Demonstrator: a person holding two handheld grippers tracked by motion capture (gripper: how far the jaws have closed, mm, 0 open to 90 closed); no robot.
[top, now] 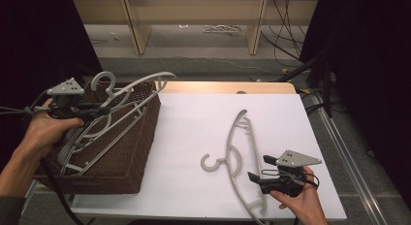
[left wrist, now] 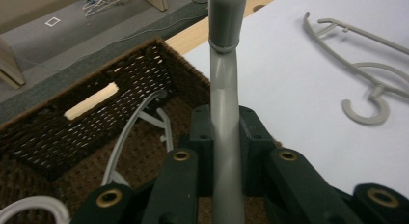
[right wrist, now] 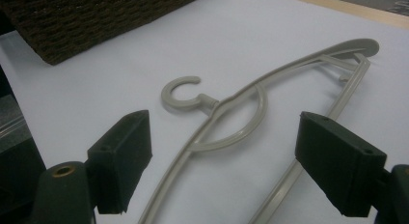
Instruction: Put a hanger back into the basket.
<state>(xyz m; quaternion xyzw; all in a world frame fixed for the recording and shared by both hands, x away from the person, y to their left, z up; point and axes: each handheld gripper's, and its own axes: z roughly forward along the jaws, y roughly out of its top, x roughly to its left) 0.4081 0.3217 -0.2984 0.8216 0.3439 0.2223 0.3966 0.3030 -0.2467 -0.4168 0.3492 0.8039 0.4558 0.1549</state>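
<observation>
My left gripper (top: 102, 109) is shut on a grey plastic hanger (top: 140, 87) and holds it over the brown wicker basket (top: 145, 133) at the table's left. In the left gripper view the jaws (left wrist: 225, 130) clamp the hanger's arm (left wrist: 224, 50), which rises straight ahead. Another grey hanger (top: 85, 140) lies inside the basket. A third grey hanger (top: 237, 142) lies flat on the white table, hook to the left. My right gripper (top: 258, 169) stands open just right of its lower arm. In the right gripper view that hanger (right wrist: 231, 105) lies ahead between the spread jaws (right wrist: 229, 161).
The white table top (top: 194, 113) has a wooden strip (top: 228, 87) along its far edge. Beyond it are grey floor, wooden shelf legs (top: 138, 33) and loose cables (top: 286, 36). Black curtains hang at both sides.
</observation>
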